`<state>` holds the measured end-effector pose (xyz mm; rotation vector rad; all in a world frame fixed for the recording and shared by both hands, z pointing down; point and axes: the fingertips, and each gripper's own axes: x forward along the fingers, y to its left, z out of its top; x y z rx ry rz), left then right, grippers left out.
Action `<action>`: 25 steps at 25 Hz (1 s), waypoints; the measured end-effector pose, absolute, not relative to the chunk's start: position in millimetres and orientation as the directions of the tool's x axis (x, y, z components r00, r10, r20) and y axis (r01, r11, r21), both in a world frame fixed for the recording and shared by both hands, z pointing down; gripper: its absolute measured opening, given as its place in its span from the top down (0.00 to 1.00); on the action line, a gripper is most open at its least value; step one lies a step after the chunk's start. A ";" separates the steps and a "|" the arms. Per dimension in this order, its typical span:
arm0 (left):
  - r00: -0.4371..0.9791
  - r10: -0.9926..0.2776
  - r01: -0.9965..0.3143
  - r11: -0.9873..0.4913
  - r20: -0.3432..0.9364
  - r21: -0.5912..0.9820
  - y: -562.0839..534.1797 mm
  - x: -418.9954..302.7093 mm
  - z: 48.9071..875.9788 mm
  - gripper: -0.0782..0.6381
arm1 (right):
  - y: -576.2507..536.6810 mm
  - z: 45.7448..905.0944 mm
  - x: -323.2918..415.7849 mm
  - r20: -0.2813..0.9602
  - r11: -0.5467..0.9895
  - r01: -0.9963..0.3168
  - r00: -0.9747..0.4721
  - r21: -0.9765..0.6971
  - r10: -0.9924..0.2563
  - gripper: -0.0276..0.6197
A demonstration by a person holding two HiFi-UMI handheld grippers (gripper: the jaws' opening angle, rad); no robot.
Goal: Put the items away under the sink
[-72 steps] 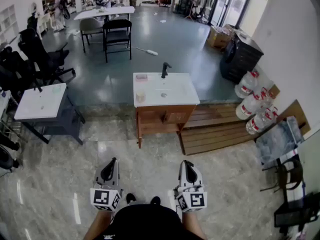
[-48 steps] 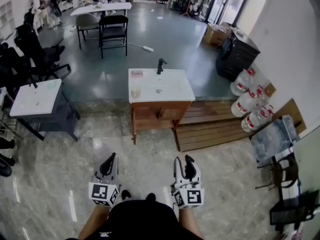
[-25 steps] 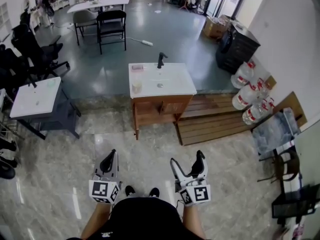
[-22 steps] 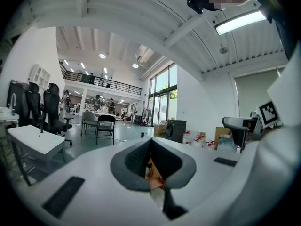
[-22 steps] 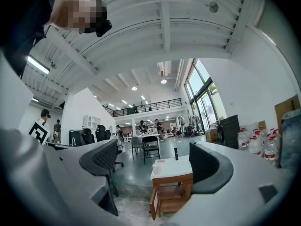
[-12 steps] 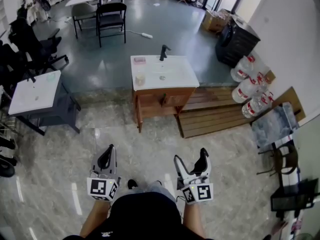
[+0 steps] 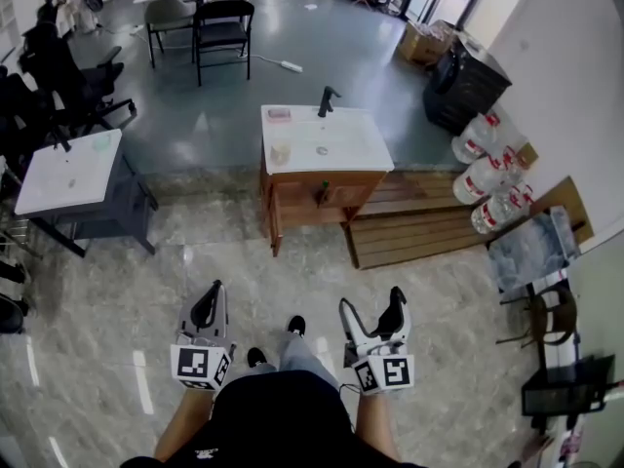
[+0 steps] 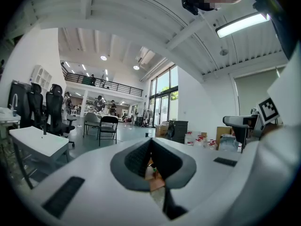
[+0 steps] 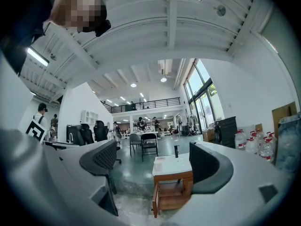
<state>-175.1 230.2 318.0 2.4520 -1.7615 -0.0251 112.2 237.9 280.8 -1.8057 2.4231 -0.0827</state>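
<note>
Left tongs (image 7: 211, 298) are pinched together with nothing in them, while the right tongs (image 7: 373, 308) are spread wide and empty too. Both point at the sink cabinet (image 7: 318, 201), well ahead and roughly between the two, with a stretch of marble floor (image 7: 292, 281) in between. A cup (image 7: 281, 153) and a small pink item (image 7: 279, 114) sit on the sink top, left of the faucet (image 7: 328, 99). The cabinet door looks ajar. Wooden pallet steps (image 7: 419, 237) butt up against its right side, with water jugs (image 7: 490, 178) beyond them. A white-topped grey table (image 7: 68, 172) sits off past the left tongs.
</note>
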 end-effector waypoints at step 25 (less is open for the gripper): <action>0.237 -0.963 -0.967 -0.221 0.131 0.126 23.7 -138.2 333.3 0.88 | 19.2 297.2 144.6 -0.071 0.344 -0.922 -0.336 -0.176 -0.939 0.23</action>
